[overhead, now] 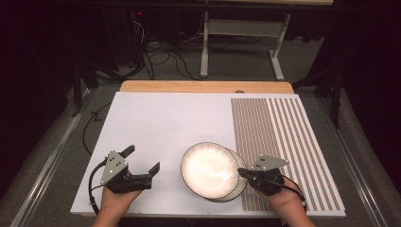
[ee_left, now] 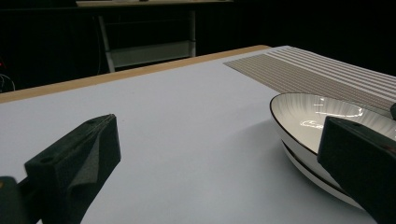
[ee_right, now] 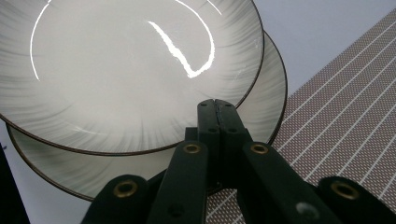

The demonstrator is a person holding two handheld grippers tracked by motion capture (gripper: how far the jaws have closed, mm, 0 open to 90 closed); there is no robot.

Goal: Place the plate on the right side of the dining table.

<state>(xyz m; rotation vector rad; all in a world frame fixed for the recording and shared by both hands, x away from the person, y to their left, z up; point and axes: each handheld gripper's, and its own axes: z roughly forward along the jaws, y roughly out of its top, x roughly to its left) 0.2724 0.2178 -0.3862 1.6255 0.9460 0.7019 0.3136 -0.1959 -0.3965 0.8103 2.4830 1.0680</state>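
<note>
Two shallow white plates with dark rims are stacked near the table's front middle. The top plate (overhead: 208, 169) (ee_right: 126, 70) sits shifted left, so the lower plate (overhead: 240, 185) (ee_right: 266, 93) peeks out on the right. My right gripper (overhead: 241, 173) (ee_right: 215, 106) is shut, jaws pressed together, its tips resting at the top plate's right rim above the lower plate. My left gripper (overhead: 143, 159) (ee_left: 219, 140) stands wide open on the white surface left of the plates, holding nothing. In the left gripper view, the stack (ee_left: 308, 121) lies just beyond the right-hand jaw.
A brown striped placemat (overhead: 283, 137) (ee_left: 322, 74) (ee_right: 355, 102) covers the right side of the white tabletop (overhead: 161, 123); the lower plate overlaps its left edge. A wooden strip (overhead: 203, 86) runs along the far edge. Cables and a table frame (overhead: 241, 42) sit on the floor beyond.
</note>
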